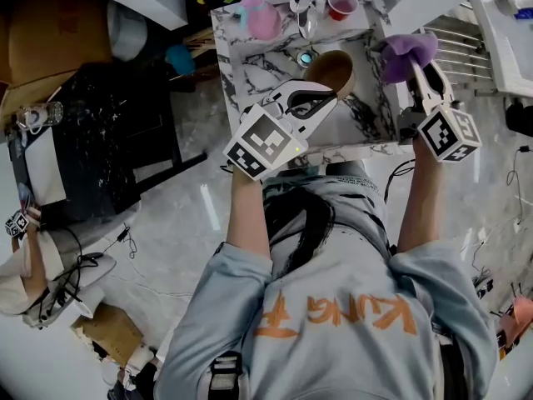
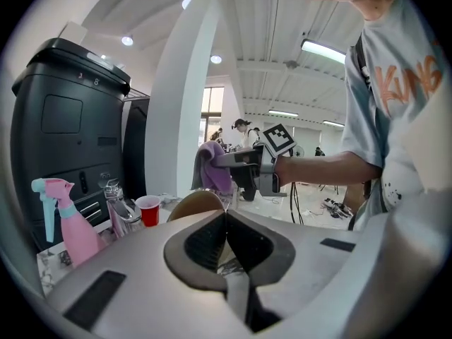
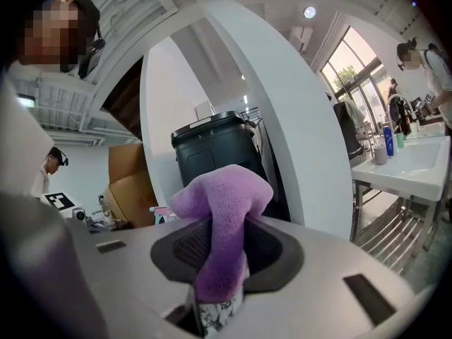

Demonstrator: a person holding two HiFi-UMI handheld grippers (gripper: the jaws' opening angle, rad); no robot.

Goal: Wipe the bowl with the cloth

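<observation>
Left tongs [image 1: 323,100]: closed; I read them as pinching the rim of the bowl [image 1: 331,69].
Bowl: brown, tilted, over the sink [image 1: 350,123] in the marble tabletop [image 1: 250,65].
Right tongs [image 1: 420,69]: clamped on the purple cloth [image 1: 406,52]; I see it bulging out above the tips.
Cloth: right of the bowl, near it but apart, at the tabletop's right edge.
Back of tabletop: I make out a pink spray bottle [image 1: 262,19], a tap [image 1: 304,11] and a red cup [image 1: 341,4].

A glossy pale floor [image 1: 208,215] surrounds the marble counter [image 1: 250,61]. A white pillar [image 2: 176,104] rises under ceiling strip lights [image 2: 325,48], beside tall windows [image 3: 357,83].
</observation>
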